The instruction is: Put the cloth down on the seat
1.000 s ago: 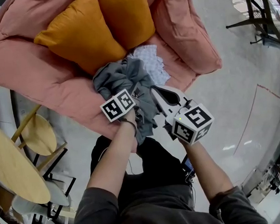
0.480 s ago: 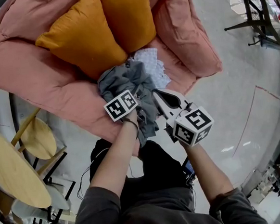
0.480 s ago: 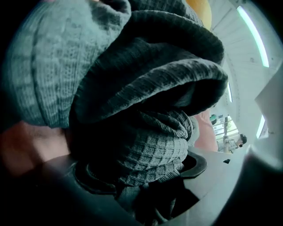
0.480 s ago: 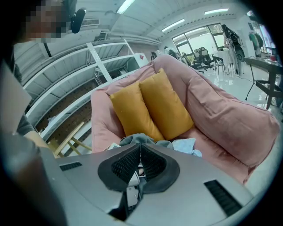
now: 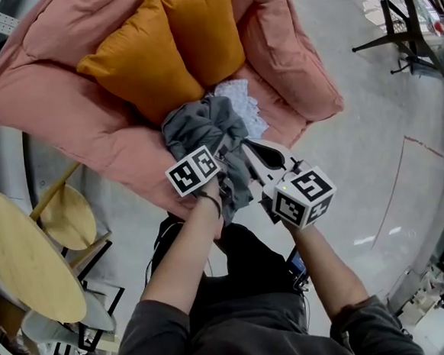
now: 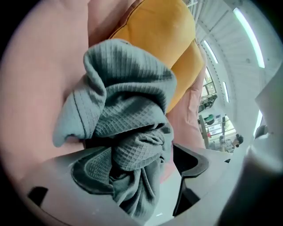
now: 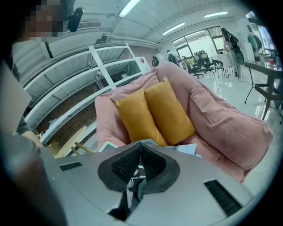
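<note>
Left tongs (image 6: 139, 167) just opening round bunched waffle-knit grey cloth (image 6: 128, 101) (unpinched), right tongs (image 7: 139, 165) together

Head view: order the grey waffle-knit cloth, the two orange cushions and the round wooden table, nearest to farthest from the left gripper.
1. the grey waffle-knit cloth: between the left gripper's jaws, which have just been opening.
2. the orange cushions: behind it, against the pink sofa's back.
3. the round wooden table: lower left, beside the sofa.

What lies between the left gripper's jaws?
The grey cloth, bunched, hangs between the left gripper's jaws, which have just been opening; the left gripper view shows it.
</note>
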Action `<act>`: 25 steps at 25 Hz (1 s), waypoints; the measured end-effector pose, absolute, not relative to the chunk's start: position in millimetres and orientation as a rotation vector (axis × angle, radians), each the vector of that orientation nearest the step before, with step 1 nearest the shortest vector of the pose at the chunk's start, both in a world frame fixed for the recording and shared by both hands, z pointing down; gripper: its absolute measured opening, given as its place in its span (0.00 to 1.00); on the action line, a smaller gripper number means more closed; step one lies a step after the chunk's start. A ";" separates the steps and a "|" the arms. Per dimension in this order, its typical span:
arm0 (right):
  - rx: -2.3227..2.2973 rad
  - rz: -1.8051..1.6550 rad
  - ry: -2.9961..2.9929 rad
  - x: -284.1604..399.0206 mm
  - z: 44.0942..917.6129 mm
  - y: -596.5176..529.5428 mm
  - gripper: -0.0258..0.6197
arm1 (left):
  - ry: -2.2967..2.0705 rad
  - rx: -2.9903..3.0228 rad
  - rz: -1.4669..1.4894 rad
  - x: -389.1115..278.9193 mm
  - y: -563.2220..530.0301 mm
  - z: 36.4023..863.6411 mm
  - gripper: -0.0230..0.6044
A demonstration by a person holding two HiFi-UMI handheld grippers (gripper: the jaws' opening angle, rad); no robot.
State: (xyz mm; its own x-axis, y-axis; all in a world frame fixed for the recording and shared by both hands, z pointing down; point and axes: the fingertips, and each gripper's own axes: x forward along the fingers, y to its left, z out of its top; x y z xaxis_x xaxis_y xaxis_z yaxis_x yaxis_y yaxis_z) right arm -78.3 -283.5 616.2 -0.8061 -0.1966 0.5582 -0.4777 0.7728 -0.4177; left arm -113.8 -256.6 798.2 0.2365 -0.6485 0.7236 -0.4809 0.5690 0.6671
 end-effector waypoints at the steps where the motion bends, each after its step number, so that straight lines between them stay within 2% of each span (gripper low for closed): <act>1: 0.507 0.766 -2.474 -78.3 610.7 -280.9 0.07 | -1.405 1.052 -0.150 -114.2 -253.9 790.3 0.70; 13: 0.539 0.756 -2.514 -62.5 549.2 -280.0 0.07 | -1.400 1.216 -0.133 -101.0 -251.5 690.1 0.68; 16: 0.560 0.752 -2.530 -61.1 532.6 -276.2 0.07 | -1.406 1.309 -0.095 -103.0 -247.1 661.1 0.46; 19: 0.584 0.746 -2.546 -59.2 513.9 -274.4 0.07 | -1.421 1.403 -0.057 -107.0 -246.0 629.3 0.30; 25: 0.633 0.758 -2.583 -55.7 463.5 -273.2 0.07 | -1.434 1.529 -0.004 -115.3 -239.9 564.4 0.10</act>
